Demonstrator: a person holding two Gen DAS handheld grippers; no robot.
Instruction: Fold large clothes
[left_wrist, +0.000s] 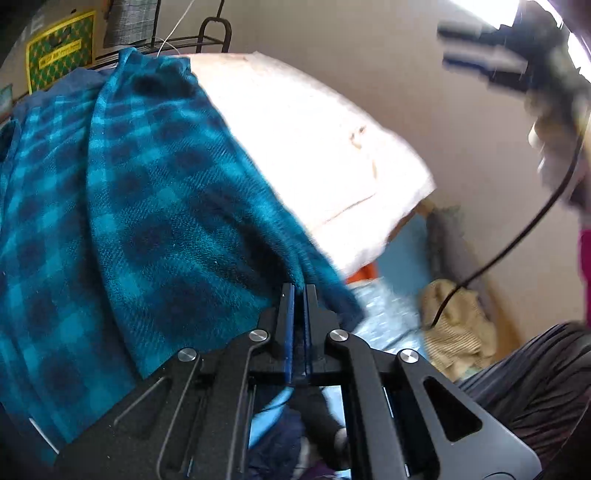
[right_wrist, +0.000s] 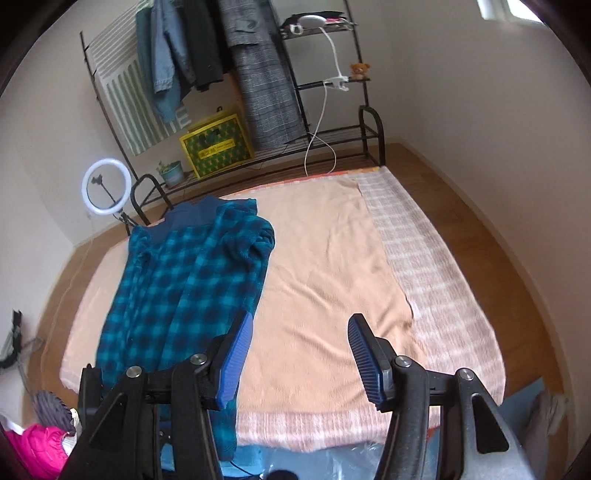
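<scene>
The teal and navy checked fleece garment (right_wrist: 184, 280) lies lengthwise on the peach fleece blanket (right_wrist: 325, 266), ahead and to the left of the right hand-held gripper (right_wrist: 299, 354), its plain navy collar end farthest away and its near end reaching the blanket's front edge. In the left wrist view the same checked fleece (left_wrist: 147, 206) fills the space just ahead, and the left hand-held gripper (left_wrist: 298, 295) has its blue-padded jaws pressed nearly together on a fold of that fabric at the garment's right edge. The right hand-held gripper stands wide apart, holding nothing, its left blue pad (right_wrist: 236, 358) over the garment's edge and its right one over bare blanket. To that gripper's right the blanket gives way to a pale checked cover (right_wrist: 436, 273), and wooden floor (right_wrist: 480, 229) borders the bedding. Beyond the far edge stands a black metal clothes rack (right_wrist: 332, 140) carrying hung coats, a yellow and green patterned box (right_wrist: 216, 146) and a small potted plant (right_wrist: 171, 173); a white ring light (right_wrist: 106, 186) stands far left. A pink garment (right_wrist: 33, 450) lies near the gripper's lower left.
</scene>
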